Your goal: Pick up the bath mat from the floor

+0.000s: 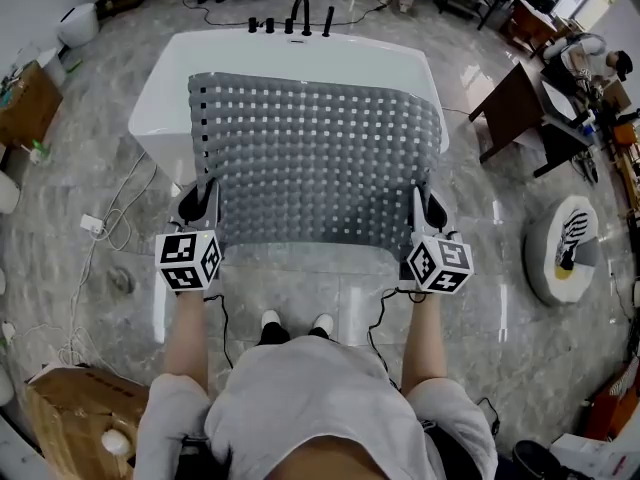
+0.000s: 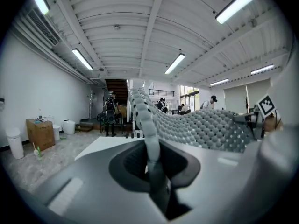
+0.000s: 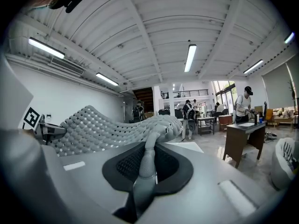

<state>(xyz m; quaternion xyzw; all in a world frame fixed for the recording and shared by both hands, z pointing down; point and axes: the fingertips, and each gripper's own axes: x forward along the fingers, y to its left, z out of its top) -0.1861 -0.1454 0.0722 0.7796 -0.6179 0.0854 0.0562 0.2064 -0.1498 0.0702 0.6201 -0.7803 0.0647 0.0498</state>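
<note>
Left tool (image 1: 203, 200) and right tool (image 1: 425, 206) each clamp a near corner of the bath mat (image 1: 320, 158). It hangs spread before the bathtub (image 1: 300, 53), clear of the floor (image 1: 85, 138); pickup looks essentially complete.

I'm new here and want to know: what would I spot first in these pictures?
The big grey bath mat, full of little holes, fills the middle of the head view. The left gripper and the right gripper each pinch a near corner. Beneath it stands a white bathtub with black taps at its far end.
</note>
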